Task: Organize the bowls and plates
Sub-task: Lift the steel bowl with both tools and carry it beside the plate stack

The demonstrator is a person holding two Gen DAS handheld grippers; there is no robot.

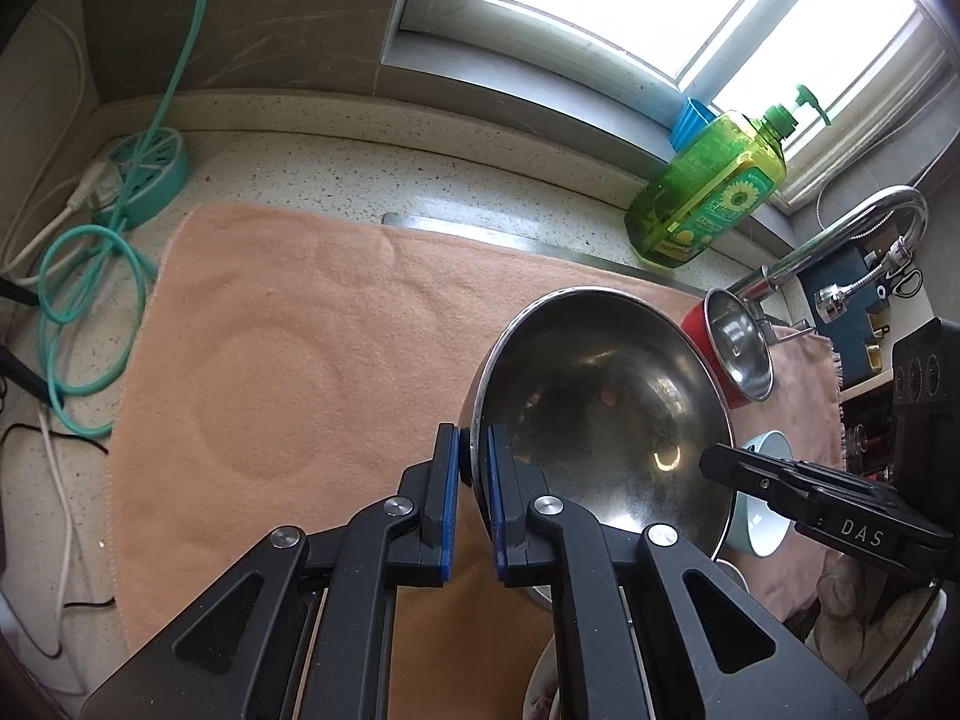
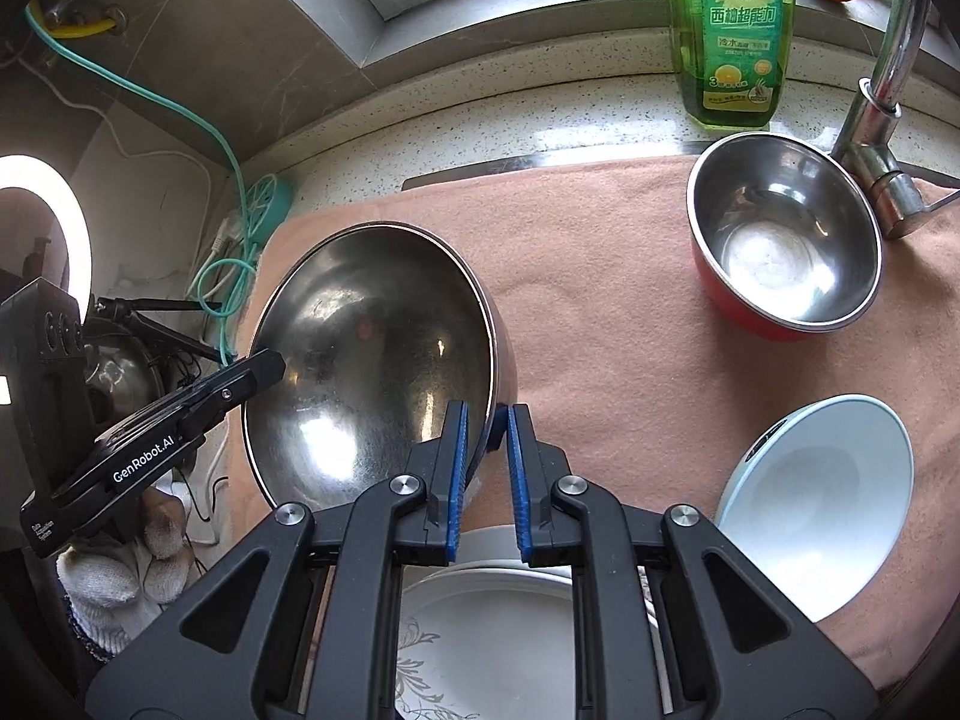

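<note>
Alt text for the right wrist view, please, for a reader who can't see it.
The right gripper is clamped on the rim of a large steel bowl, with the left gripper gripping its opposite rim. On the peach cloth beyond sit a red-sided steel bowl and a pale blue bowl; a white patterned plate lies below.

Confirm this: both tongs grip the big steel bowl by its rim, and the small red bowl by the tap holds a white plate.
One error: the small red bowl is empty, as the right wrist view shows. Both tongs, left and right, do clamp the big steel bowl by its rim.
</note>
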